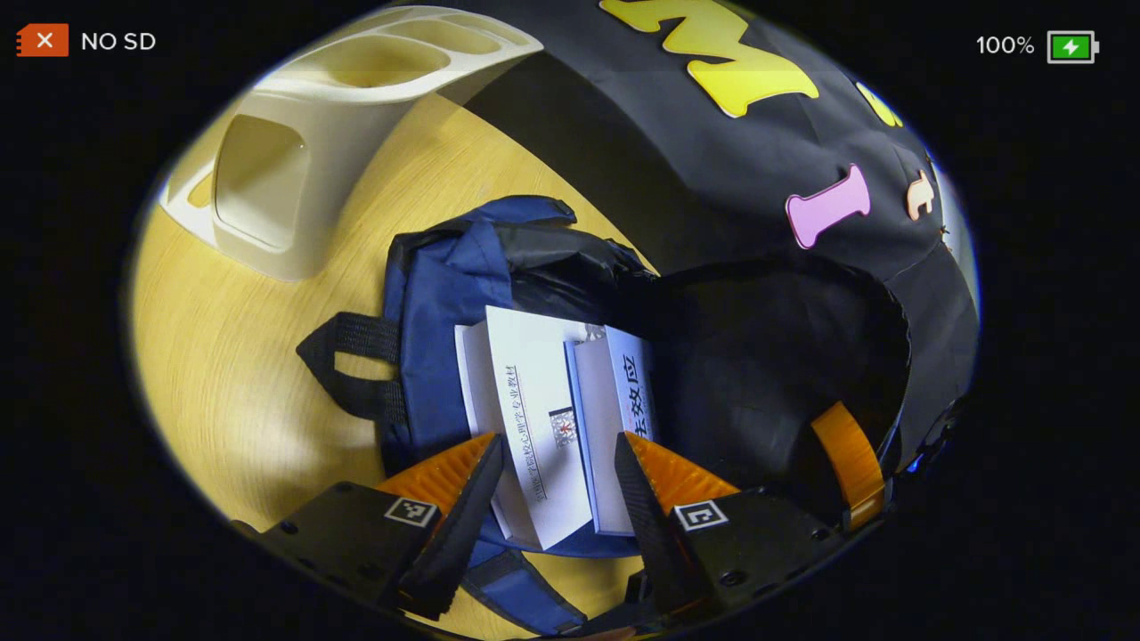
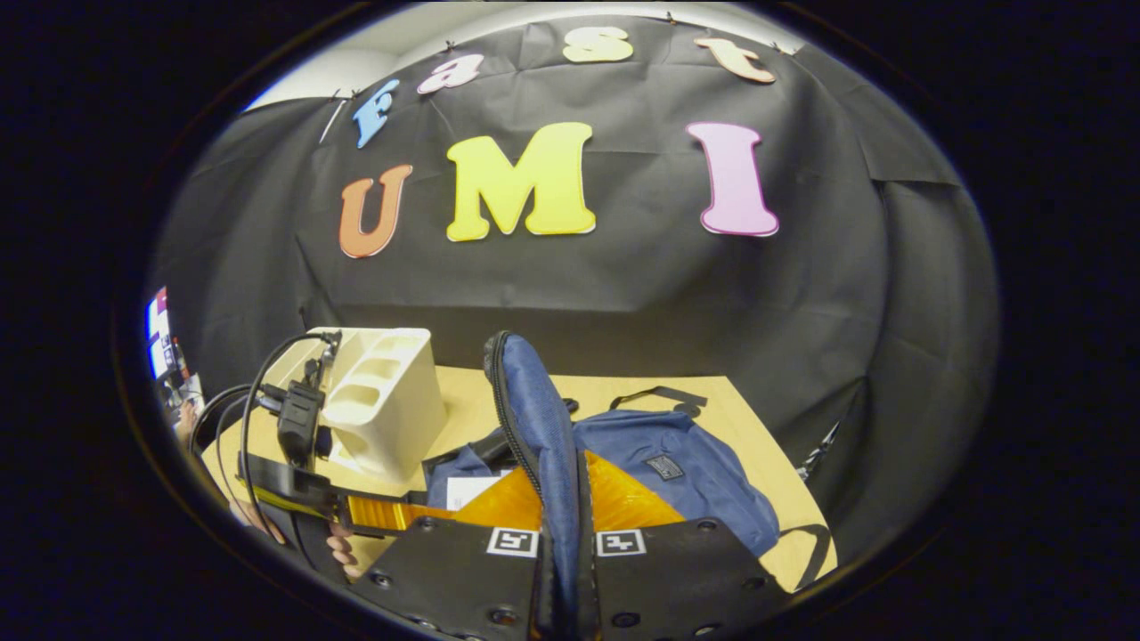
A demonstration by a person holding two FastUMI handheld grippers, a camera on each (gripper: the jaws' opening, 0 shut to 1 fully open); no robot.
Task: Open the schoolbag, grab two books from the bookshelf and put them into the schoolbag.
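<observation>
Left gripper view: left tongs (image 1: 557, 476) released around two books (image 1: 557, 418) in schoolbag (image 1: 445, 294); right tongs (image 2: 561, 570) clenched on its flap (image 2: 543, 427).

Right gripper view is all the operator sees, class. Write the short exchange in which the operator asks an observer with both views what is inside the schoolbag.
Operator: My right hand-held gripper is clamped on the blue flap. Are any books in the schoolbag?
Observer: Yes. The left gripper view shows two books lying side by side in its open mouth.
Operator: Is the left hand-held gripper gripping them?
Observer: No. It is open, with one finger on either side of the pair. I cannot tell whether it touches them.
</observation>
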